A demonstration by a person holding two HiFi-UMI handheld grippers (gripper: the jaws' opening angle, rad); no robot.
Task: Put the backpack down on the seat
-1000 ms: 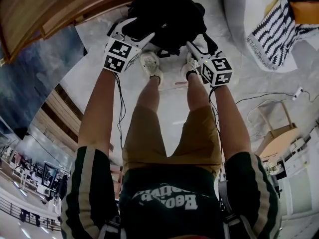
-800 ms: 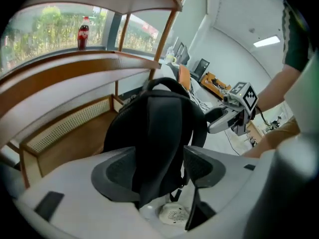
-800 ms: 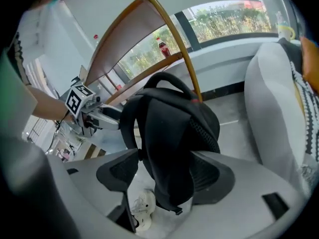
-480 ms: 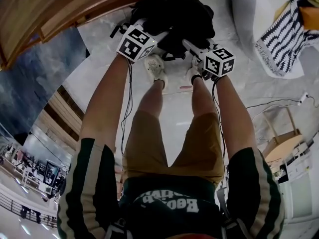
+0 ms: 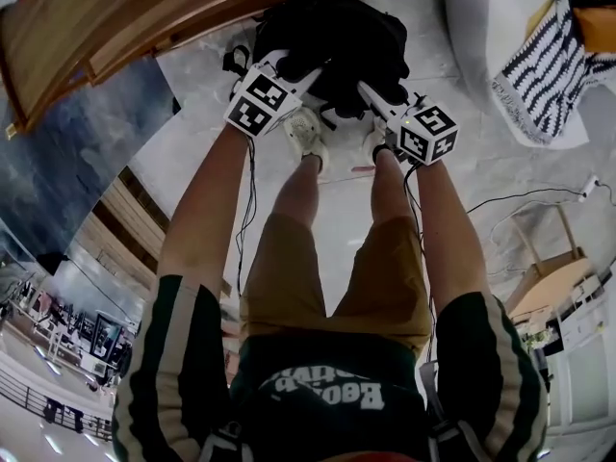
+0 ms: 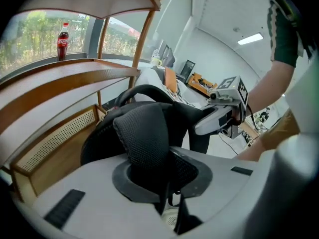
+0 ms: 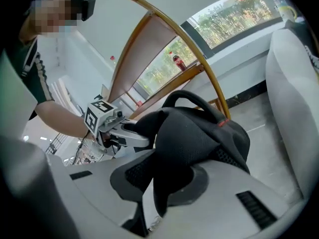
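A black backpack [image 5: 332,32] hangs over the marble floor in front of my feet, next to a curved wooden chair [image 5: 144,17]. My left gripper [image 5: 294,64] is closing on one mesh shoulder strap [image 6: 144,143], and the pads press it. My right gripper [image 5: 371,92] is closing on the other strap [image 7: 184,148] and pinches it too. In the left gripper view the right gripper [image 6: 219,116] shows across the bag. The right gripper view shows the left gripper [image 7: 117,131] likewise. The bag's top handle [image 7: 192,97] arches up between them.
A white cushioned seat [image 5: 481,27] with a striped blanket [image 5: 549,61] stands at the right. A cola bottle [image 6: 62,34] stands on the window sill behind the chair. A small wooden table [image 5: 539,263] and a floor cable [image 5: 510,195] lie at the right.
Both grippers have closed from wide open onto the backpack's shoulder straps. The left gripper has shifted slightly right and toward the bag.
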